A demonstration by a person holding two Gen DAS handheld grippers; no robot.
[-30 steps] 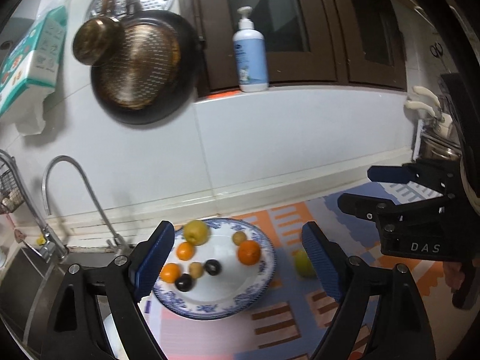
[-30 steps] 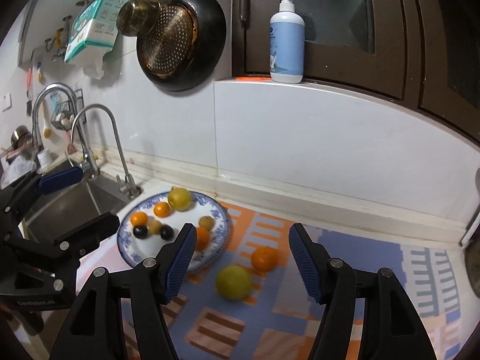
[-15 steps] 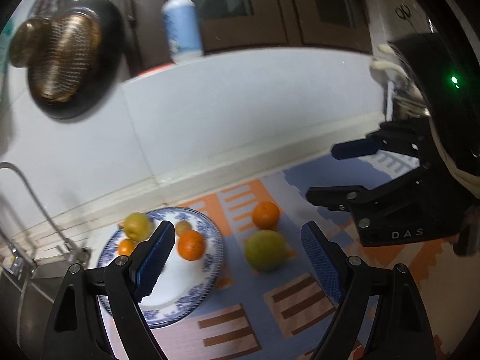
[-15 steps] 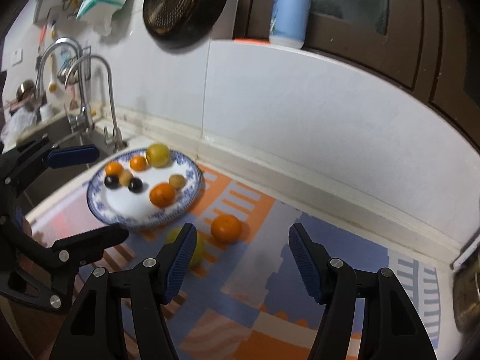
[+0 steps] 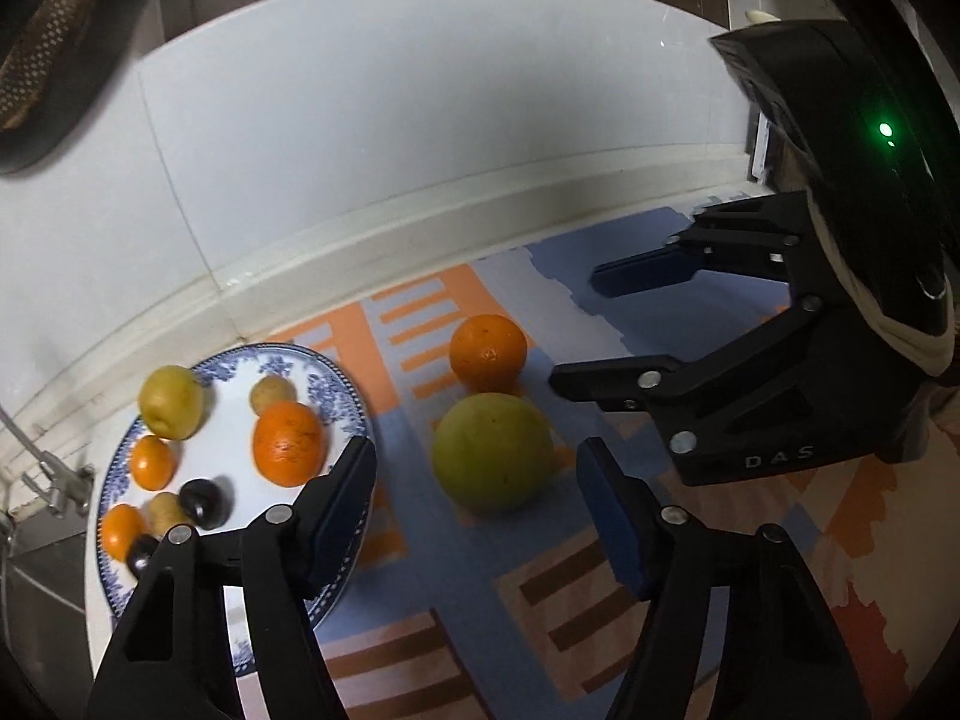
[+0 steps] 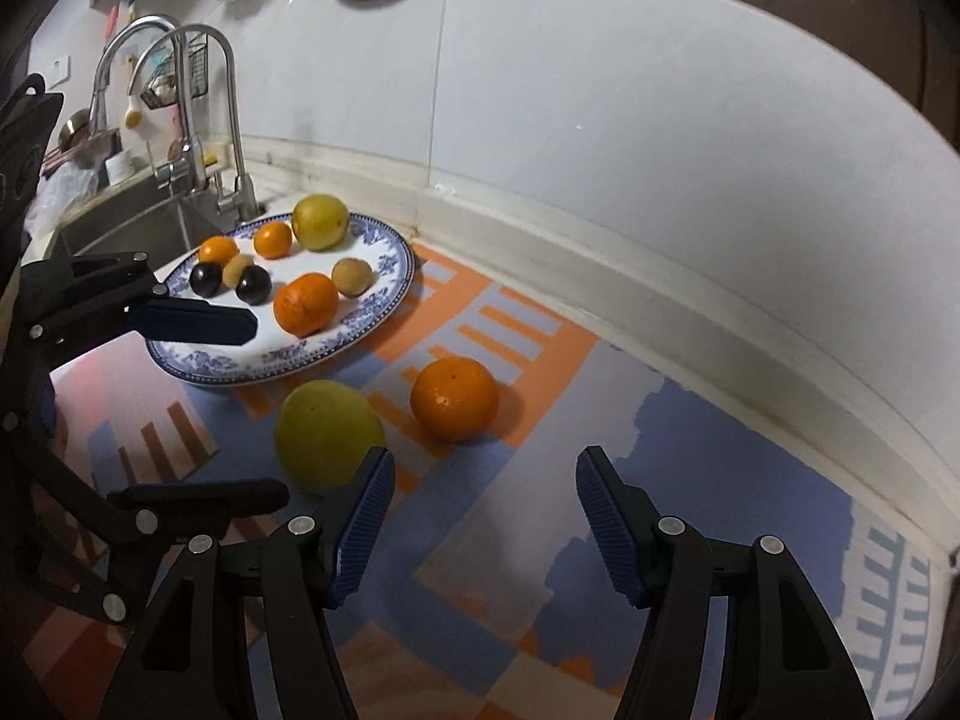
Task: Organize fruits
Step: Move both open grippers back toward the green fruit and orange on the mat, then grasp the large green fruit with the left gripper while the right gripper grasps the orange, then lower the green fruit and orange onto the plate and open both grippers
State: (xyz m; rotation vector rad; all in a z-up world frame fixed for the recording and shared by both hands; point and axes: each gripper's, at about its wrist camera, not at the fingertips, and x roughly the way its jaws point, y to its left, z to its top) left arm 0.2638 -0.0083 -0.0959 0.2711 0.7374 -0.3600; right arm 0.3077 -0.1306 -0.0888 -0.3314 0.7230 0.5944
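A blue-and-white plate [image 5: 336,384] [image 6: 390,258] holds several fruits: oranges, yellow-green fruit, brown and dark ones. A large yellow-green fruit [image 5: 492,451] [image 6: 329,435] and an orange [image 5: 488,353] [image 6: 454,398] lie on the patterned mat to the plate's right. My left gripper [image 5: 477,516] is open and empty, its jaws either side of the large yellow-green fruit, just short of it. My right gripper [image 6: 485,525] is open and empty, low over the mat in front of the orange. Each gripper also shows in the other's view, the right [image 5: 606,330], the left [image 6: 258,408].
A sink [image 6: 138,228] with curved taps [image 6: 198,114] lies left of the plate. A white tiled wall [image 6: 600,120] with a raised ledge runs behind the mat. A dark pan [image 5: 54,54] hangs at the upper left.
Both grippers have dropped lower and closer to the mat. The left one has swung right from the plate towards the large yellow-green fruit. Both stay open.
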